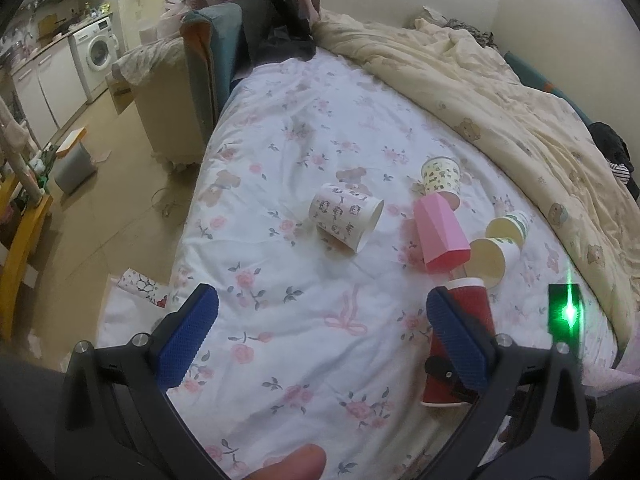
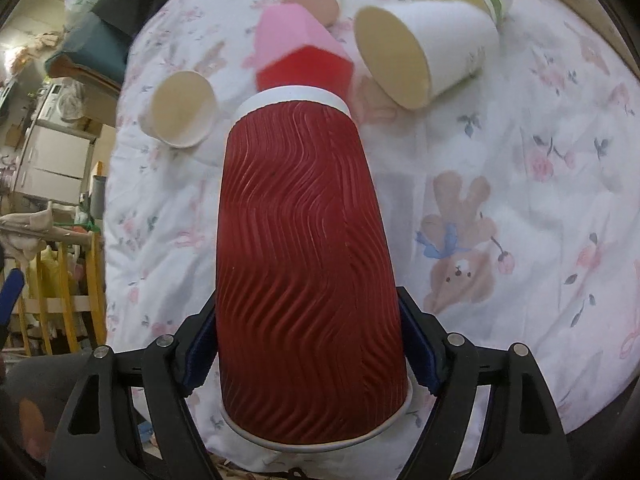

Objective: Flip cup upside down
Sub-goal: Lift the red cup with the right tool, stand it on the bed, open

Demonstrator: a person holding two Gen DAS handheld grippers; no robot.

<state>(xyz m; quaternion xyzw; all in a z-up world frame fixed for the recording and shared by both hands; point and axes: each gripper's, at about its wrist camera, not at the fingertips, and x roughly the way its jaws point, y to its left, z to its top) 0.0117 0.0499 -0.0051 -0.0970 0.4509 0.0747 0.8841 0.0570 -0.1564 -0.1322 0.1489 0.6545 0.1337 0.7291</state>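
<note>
Red ribbed cup [image 2: 304,264], mouth hidden (rim cropped)

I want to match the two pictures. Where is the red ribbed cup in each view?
Left wrist: the red ribbed cup is low right, partly behind the left tool's right finger.
Right wrist: it fills the centre, clamped in the right tool.
Shared landmark: the pink cup just beyond it.
</note>
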